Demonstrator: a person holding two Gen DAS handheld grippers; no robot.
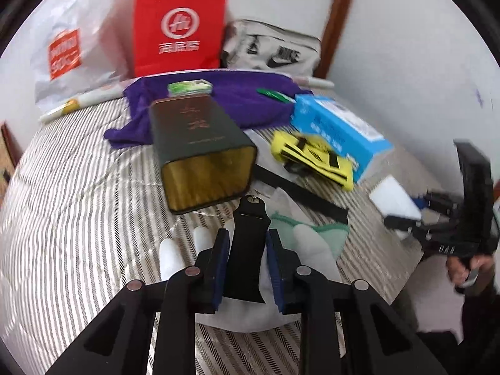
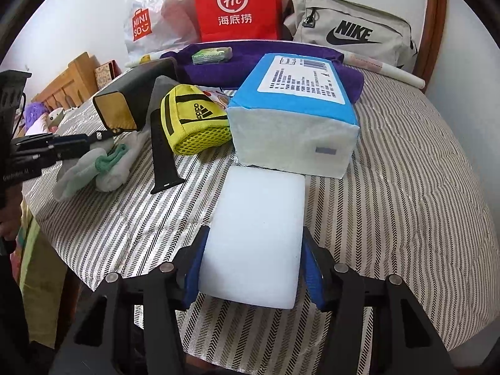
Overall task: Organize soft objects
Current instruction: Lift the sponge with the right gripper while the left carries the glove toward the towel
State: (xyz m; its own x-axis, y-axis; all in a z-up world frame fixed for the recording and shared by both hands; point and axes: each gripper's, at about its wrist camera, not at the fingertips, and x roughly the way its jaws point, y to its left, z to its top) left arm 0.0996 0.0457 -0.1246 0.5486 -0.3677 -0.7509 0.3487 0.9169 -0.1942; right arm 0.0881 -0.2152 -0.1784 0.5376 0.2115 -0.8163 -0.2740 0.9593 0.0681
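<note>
- Sponge block, white and soft, lies near the front edge of the striped table, touching the blue tissue pack behind it.
- My right gripper has its jaws half open against the block's two sides.
- My left gripper is narrowed onto a black watch strap, above a white glove with green cuff.
- Risk: squeezing the foam harder could make it buckle and spring out.
- Risk: the strap's end could snag the glove and drag it along.
</note>
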